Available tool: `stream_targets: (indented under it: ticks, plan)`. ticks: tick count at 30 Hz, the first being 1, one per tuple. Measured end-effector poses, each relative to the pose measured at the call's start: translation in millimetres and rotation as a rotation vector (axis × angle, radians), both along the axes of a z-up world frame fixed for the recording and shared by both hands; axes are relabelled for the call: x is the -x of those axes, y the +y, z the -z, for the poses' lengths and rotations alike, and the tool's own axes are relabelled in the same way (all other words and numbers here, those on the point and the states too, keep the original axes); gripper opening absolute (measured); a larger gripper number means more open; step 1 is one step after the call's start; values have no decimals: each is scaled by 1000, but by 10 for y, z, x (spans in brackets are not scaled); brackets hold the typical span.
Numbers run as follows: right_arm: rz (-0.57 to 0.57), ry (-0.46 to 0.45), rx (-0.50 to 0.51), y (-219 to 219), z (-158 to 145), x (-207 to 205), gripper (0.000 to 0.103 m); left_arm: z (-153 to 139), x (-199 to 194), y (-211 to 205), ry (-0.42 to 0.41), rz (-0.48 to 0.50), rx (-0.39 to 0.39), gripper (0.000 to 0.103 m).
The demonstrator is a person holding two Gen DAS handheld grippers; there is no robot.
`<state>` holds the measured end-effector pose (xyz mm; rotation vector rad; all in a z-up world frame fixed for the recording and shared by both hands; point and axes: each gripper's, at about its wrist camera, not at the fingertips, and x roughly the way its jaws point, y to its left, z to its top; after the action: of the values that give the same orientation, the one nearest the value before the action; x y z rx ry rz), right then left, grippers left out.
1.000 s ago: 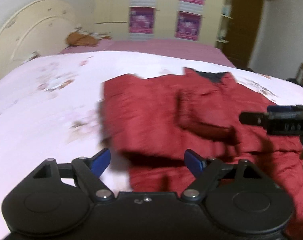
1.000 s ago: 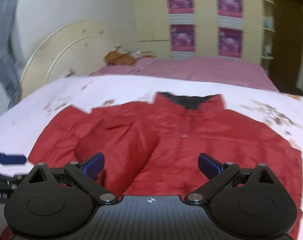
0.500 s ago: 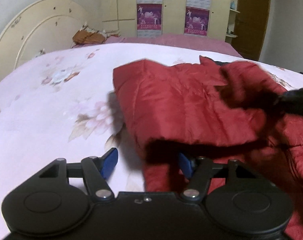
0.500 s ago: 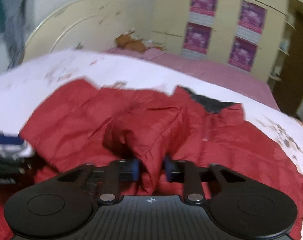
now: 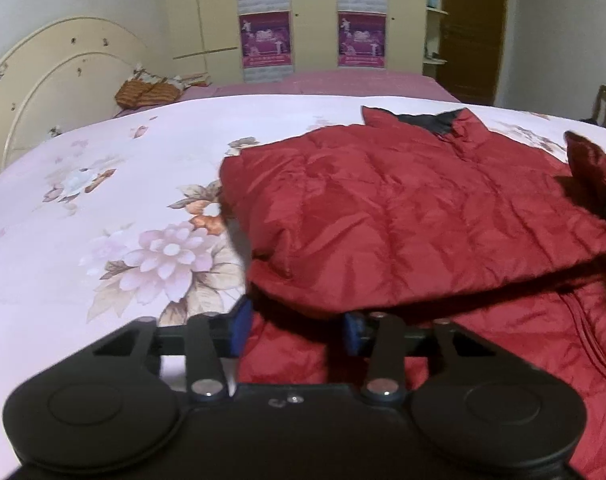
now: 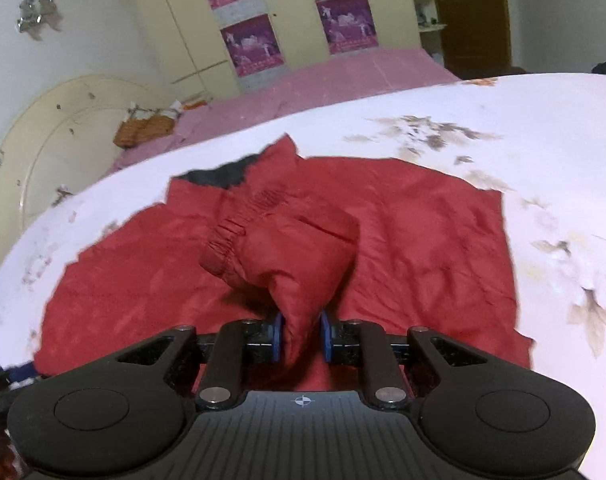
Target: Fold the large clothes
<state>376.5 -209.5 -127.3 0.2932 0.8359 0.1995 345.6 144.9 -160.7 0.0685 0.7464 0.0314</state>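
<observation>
1. Left wrist view: the red jacket [image 5: 403, 216] lies on the floral bed [image 5: 103, 208]. The left gripper [image 5: 295, 330] has just been closing; its fingers [image 5: 239, 328] flank the jacket's edge, contact unclear.
2. Right wrist view: the right gripper [image 6: 301, 338] is clamped on the jacket's sleeve [image 6: 287, 248], its cuff raised above the spread jacket.

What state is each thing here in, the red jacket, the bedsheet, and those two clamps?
Red jacket: spread on the bed, left side folded over.
Sleeve: lifted, pinched at its end.
Right gripper: jaws shut on the sleeve.
Left gripper: jaws closing around the jacket's hem.
Floral bedsheet: spread flat.
</observation>
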Motion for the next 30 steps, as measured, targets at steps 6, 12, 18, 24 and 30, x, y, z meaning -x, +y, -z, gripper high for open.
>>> stream_targets:
  ticks: [6, 12, 18, 24, 30]
  plan:
    - [50, -76, 26, -110, -118, 110, 94, -18, 71, 49, 4, -3, 18, 21]
    - [78, -21, 53, -132, 29, -62, 71, -33, 117, 45, -1, -5, 21, 17]
    - [80, -14, 45, -202, 84, -110, 17, -67, 115, 17, -19, 0, 9, 16]
    - [103, -116, 211, -268, -95, -130, 17, -79, 103, -44, -16, 19, -1, 17]
    - [142, -26, 282, -430, 136, -163, 17, -110, 34, 2, 40, -6, 50, 16]
